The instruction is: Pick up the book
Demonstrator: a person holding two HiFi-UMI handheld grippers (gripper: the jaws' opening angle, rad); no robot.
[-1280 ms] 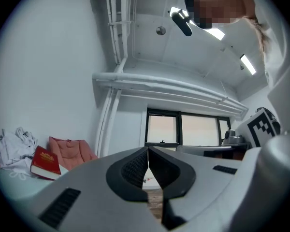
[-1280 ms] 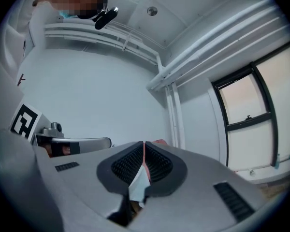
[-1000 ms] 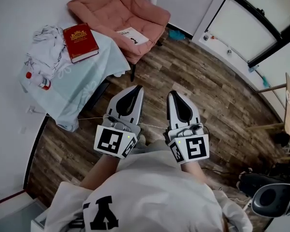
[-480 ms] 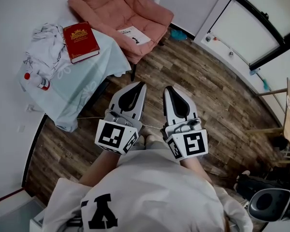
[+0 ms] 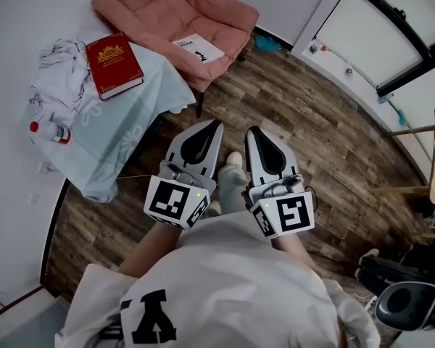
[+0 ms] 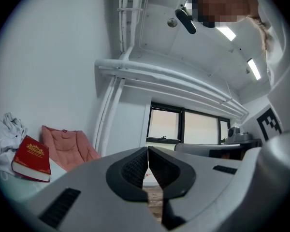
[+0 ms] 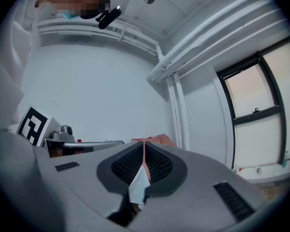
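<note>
Claws: left claw point(image 5: 216, 124), right claw point(image 5: 251, 131) hovering pressed together, empty, well apart from red hardback book point(image 5: 113, 65) lying on cloth-draped surface point(image 5: 130, 114).

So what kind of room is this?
Probably a lived-in room at home: a pink cushioned chair, a cloth-covered table with a red book on it, and a wood floor.

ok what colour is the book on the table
The hardback book is dark red with a gold emblem, clearest in the head view.
</note>
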